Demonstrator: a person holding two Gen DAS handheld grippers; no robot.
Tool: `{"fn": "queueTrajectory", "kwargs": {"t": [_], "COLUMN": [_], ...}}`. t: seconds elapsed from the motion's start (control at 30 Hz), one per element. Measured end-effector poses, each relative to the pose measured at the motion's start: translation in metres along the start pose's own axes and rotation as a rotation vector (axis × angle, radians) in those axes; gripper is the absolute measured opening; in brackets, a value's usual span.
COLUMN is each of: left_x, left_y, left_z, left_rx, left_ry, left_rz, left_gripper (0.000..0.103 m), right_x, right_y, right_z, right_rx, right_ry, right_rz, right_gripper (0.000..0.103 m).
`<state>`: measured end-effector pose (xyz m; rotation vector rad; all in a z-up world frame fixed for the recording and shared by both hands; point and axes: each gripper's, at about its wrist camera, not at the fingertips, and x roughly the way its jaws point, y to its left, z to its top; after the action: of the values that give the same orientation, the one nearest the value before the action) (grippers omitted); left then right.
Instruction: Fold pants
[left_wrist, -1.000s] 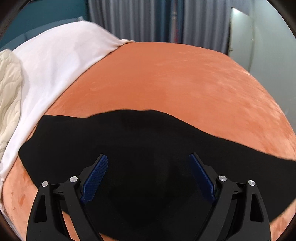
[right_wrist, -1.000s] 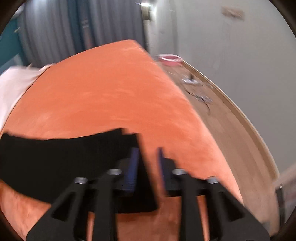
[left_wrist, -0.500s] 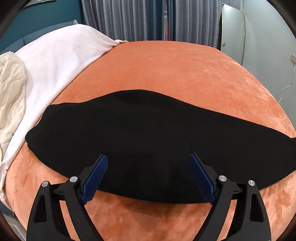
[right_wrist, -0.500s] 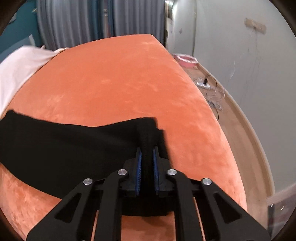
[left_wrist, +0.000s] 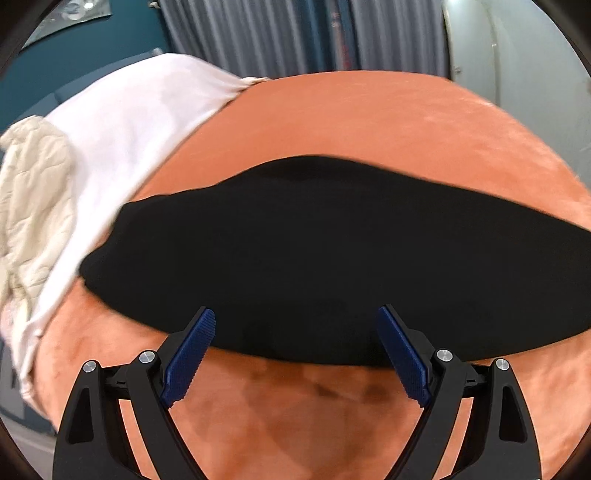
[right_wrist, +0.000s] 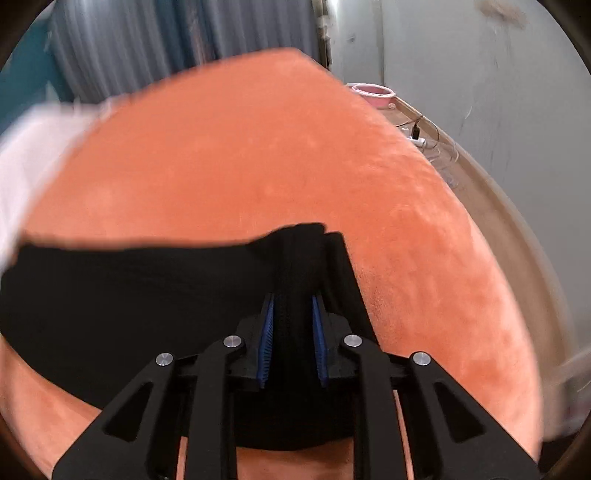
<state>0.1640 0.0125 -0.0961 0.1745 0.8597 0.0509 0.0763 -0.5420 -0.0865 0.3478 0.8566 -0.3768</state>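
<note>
Two grippers, one garment: black pants (left_wrist: 314, 258) lie as a long band across the orange bedspread (left_wrist: 388, 122), long axis running left–right in front of both cameras. Right gripper (right_wrist: 292, 339) sits at the band's right end, blue pads closed to a narrow gap on a bunched ridge of the fabric, which stands up between them. Left gripper (left_wrist: 295, 347) hovers wide open, holding nothing; its fingertips sit over the band's near edge, contact not discernible. Judgement: the right end is the held one, so the coming fold likely carries it leftward along the long axis — left gripper is placed to pin or take the near edge. White sheet (left_wrist: 140, 122) lies beyond the pants' left end.
</note>
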Motion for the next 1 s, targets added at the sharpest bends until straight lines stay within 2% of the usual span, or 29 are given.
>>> {"fn": "queueTrajectory", "kwargs": {"t": [0.07,0.1,0.13,0.17,0.2,0.27,0.3,0.33,0.37,0.4,0.57,0.83,1.0], "left_x": [0.006,0.007,0.009,0.008,0.007,-0.002,-0.006,-0.012,-0.014,-0.017,-0.030,-0.045,-0.041], "left_y": [0.024,0.031,0.044,0.051,0.055,0.067,0.071,0.074,0.076,0.077,0.084,0.086,0.087], "left_z": [-0.005,-0.007,-0.009,-0.011,-0.011,-0.015,-0.015,-0.016,-0.018,-0.019,-0.025,-0.026,-0.031], "left_rx": [-0.027,-0.036,-0.060,-0.077,-0.087,-0.100,-0.096,-0.090,-0.083,-0.072,-0.060,-0.054,-0.058], "left_ry": [0.008,0.010,0.022,0.027,0.026,0.010,-0.002,-0.014,-0.018,-0.017,-0.018,-0.033,-0.010], "left_rz": [0.040,0.045,0.054,0.056,0.055,0.067,0.079,0.096,0.105,0.112,0.097,0.068,0.046], "left_gripper": [0.087,0.087,0.087,0.087,0.087,0.087,0.087,0.087,0.087,0.087,0.087,0.087,0.087], "right_x": [-0.027,-0.029,-0.012,0.000,-0.001,-0.030,-0.043,-0.060,-0.068,-0.075,-0.084,-0.089,-0.083], "right_y": [0.018,0.025,0.025,0.020,0.018,0.023,0.026,0.029,0.032,0.032,0.055,0.083,0.065], "right_z": [-0.006,-0.012,-0.019,-0.025,-0.028,-0.032,-0.034,-0.038,-0.041,-0.047,-0.079,-0.102,-0.097], "right_rx": [-0.039,-0.078,-0.124,-0.141,-0.134,-0.065,-0.040,-0.011,0.012,0.031,0.075,0.149,0.214], "right_ry": [-0.086,-0.094,-0.022,0.043,0.030,-0.023,-0.050,-0.088,-0.106,-0.116,-0.110,-0.052,-0.066], "right_rz": [0.031,0.018,-0.085,-0.166,-0.155,-0.165,-0.145,-0.100,-0.080,-0.076,-0.046,0.043,0.042], "right_gripper": [0.022,0.029,0.033,0.032,0.032,0.034,0.038,0.045,0.064,0.070,0.070,0.070,0.071]}}
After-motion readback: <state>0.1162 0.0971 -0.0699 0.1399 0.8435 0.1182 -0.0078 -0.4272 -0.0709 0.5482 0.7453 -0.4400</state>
